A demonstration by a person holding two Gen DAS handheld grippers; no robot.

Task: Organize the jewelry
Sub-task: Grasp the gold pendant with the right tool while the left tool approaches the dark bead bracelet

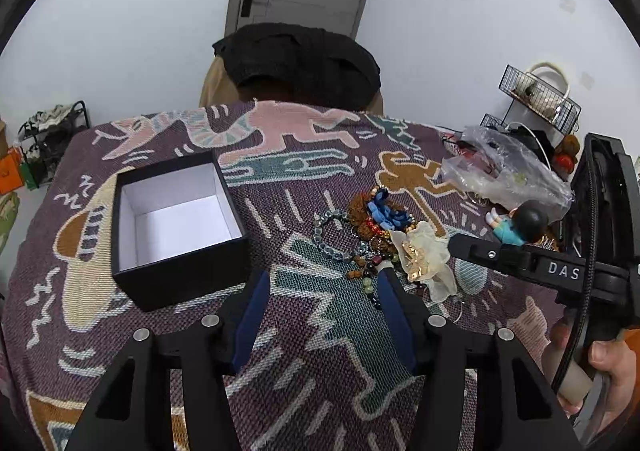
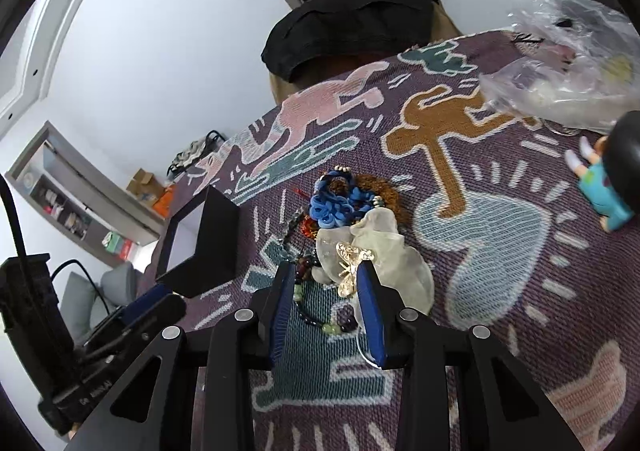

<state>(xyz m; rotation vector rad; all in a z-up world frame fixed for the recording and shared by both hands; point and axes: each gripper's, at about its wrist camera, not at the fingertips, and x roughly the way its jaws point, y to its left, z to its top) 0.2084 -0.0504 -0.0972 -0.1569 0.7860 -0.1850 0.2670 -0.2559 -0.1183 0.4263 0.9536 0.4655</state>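
A pile of jewelry lies on the patterned cloth: a blue-grey bead bracelet, a blue fabric piece, brown beads and a cream organza bow with a gold ornament. An open black box with white lining stands left of it. My left gripper is open, low over the cloth just in front of the pile. My right gripper is open, its fingers either side of the gold ornament and bow. The box also shows in the right wrist view.
A doll in a teal shirt and a clear plastic bag lie at the right of the table. A chair with a black garment stands behind the table. Wire racks stand at the far right.
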